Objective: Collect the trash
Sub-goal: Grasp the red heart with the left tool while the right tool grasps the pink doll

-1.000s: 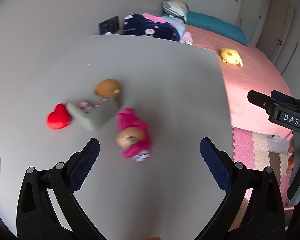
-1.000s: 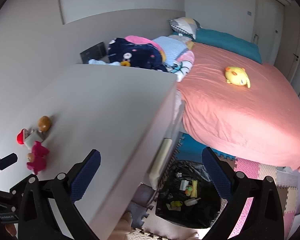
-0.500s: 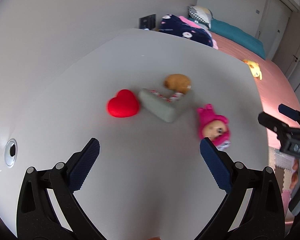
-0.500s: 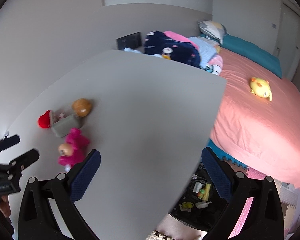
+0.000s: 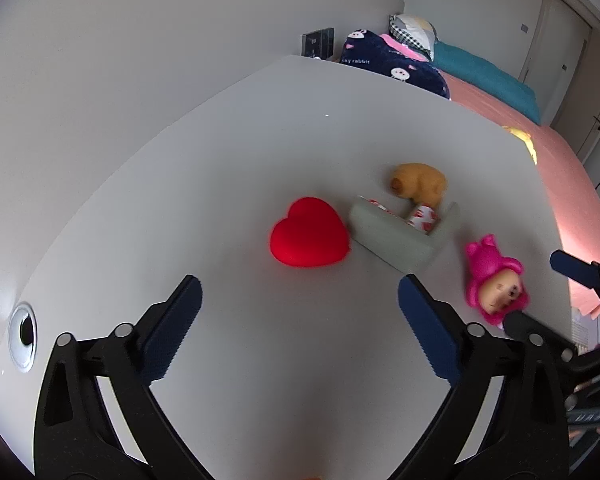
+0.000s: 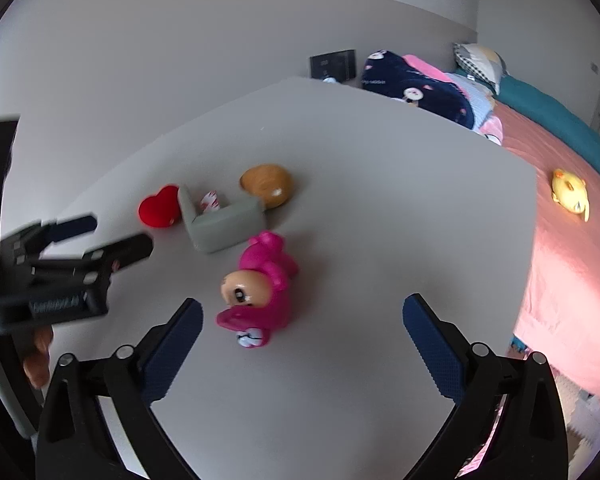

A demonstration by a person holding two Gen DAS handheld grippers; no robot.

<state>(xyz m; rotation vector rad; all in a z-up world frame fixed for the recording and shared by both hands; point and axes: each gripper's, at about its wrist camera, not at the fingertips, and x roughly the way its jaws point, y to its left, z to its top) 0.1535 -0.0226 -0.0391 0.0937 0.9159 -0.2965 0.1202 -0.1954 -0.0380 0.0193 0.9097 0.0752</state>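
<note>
Pink doll [image 6: 260,284]: lies on surface [image 6: 380,240] just ahead of right gripper [image 6: 302,338], jaws wide but closing, nothing between; left gripper [image 5: 298,328] apart, empty. Likely light, soft; grasp across body

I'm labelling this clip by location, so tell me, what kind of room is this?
Most likely a bedroom, perhaps a child's. A bed with a salmon-pink sheet and teal pillow sits beside a plain white table, and small toys lie about, such as a pink hooded doll.
</note>
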